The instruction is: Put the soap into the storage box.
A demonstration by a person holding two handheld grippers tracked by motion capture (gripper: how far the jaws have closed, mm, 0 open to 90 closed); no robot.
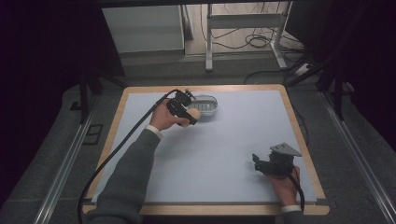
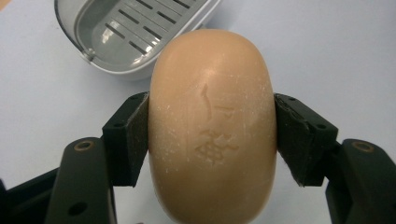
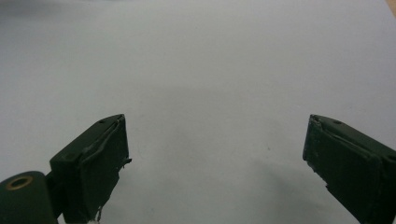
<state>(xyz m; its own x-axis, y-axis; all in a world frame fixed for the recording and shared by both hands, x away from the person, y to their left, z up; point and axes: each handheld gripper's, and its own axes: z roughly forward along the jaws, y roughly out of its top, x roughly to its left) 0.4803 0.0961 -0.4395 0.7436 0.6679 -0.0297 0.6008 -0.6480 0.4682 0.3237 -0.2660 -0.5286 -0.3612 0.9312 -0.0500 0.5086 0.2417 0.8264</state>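
The left hand-held gripper [image 2: 212, 135] has its two black jaws squeezed tight on the sides of a bar of soap [image 2: 212, 126]. The soap is peach-colored and has a mark pressed into its top. It is up off the bench [image 1: 233, 140], held just beside the soap dish [image 2: 133, 35]. The dish is gray and white with slots in the bottom, and nothing is in it yet. So the picking up looks done. What seems left is to move the soap over the dish, set it down inside, and let go. The right hand-held gripper [image 3: 215, 163] is far from the dish, near the front of the bench. Its jaws are wide apart and hold nothing, so it seems to be just waiting
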